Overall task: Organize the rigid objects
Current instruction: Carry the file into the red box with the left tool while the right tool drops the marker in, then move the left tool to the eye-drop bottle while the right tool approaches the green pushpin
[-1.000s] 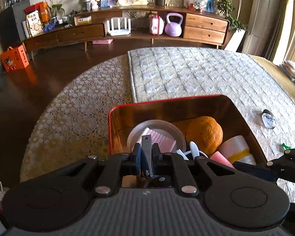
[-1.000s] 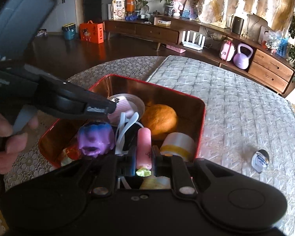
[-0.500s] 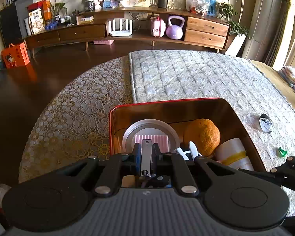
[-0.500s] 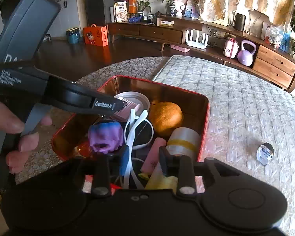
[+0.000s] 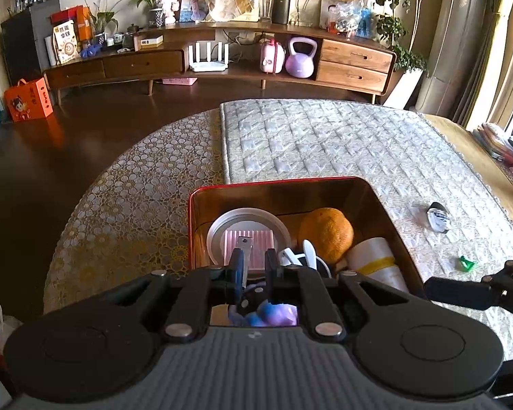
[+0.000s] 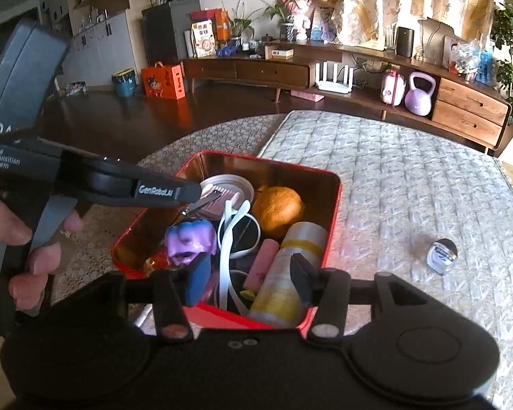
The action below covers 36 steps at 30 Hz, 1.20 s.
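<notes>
Two handheld tools over a red tin [image 6: 328, 212] on the desk [image 5: 325, 143].

The left tool [image 5: 253, 259] is clamped on a metal nail clipper [image 6: 201, 203], held above the tin's white lid [image 5: 219, 229]. The right tool [image 6: 248, 278] is opening, nothing pressed between its pads, above the tin's near edge. Inside the tin lie an orange [image 6: 278, 210], a purple toy [image 6: 189, 241], white sunglasses [image 6: 231, 235], a pink tube [image 6: 261, 264] and a yellow-banded roll [image 6: 290, 266]. A small tape measure [image 6: 443, 256] lies on the desk right of the tin.
</notes>
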Each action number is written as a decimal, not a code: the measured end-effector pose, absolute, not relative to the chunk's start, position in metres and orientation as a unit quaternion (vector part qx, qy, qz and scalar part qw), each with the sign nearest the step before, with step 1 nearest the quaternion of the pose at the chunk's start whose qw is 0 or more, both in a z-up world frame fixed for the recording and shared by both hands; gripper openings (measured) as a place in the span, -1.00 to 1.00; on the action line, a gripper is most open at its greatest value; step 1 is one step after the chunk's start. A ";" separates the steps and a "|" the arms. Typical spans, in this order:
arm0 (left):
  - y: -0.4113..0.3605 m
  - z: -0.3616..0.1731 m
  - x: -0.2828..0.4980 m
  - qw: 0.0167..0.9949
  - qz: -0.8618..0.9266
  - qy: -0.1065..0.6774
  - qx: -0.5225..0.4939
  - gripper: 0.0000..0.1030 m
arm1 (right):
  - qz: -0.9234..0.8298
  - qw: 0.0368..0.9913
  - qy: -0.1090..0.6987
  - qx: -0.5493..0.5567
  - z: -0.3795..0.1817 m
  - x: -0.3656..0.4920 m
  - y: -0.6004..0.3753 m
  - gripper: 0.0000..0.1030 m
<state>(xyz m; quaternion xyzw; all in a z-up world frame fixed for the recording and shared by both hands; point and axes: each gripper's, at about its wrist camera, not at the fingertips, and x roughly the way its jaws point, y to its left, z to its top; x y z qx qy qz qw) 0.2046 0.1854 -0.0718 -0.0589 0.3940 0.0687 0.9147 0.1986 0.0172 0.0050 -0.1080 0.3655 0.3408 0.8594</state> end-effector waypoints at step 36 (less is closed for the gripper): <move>0.062 -0.038 0.181 0.931 -0.032 0.359 -0.063 0.62 | 0.301 0.895 0.323 -0.056 0.028 0.188 -0.142 0.99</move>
